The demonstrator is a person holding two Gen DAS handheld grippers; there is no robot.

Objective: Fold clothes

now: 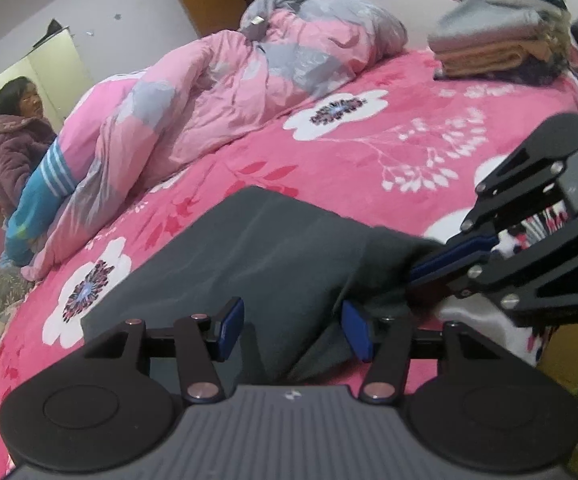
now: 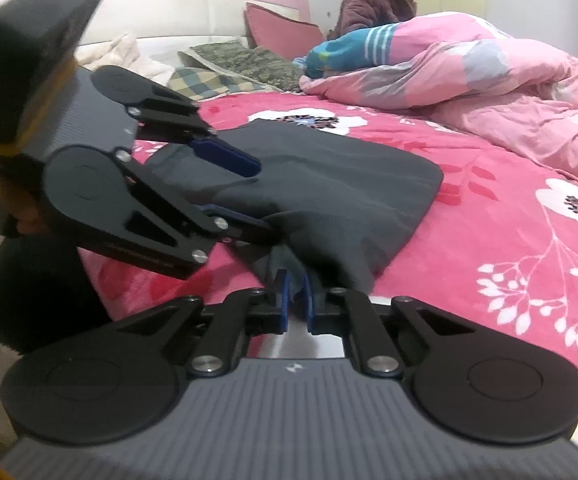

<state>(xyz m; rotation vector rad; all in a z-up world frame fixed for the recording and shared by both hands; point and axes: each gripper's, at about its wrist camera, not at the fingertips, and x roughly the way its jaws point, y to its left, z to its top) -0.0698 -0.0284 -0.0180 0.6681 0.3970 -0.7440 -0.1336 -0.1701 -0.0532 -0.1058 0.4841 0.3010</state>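
Observation:
A dark grey garment (image 1: 269,248) lies folded flat on the pink flowered bedsheet (image 1: 389,160), near the bed's front edge. My left gripper (image 1: 293,332) stands open over the garment's near edge, blue pads apart, with flat cloth and one raised fold between them. In the right wrist view the left gripper (image 2: 263,196) comes in from the left, one finger above the garment (image 2: 349,176) and one at its edge. My right gripper (image 2: 295,300) is shut on a pinched fold of the garment's near corner. From the left wrist view the right gripper (image 1: 413,270) reaches in from the right.
A crumpled pink and grey quilt (image 1: 229,92) fills the far side of the bed. A stack of folded clothes (image 1: 501,40) sits at the far right corner. A person in a purple coat (image 2: 377,0) sits beyond the quilt. Pillows (image 2: 229,60) lie by the pink headboard (image 2: 169,4).

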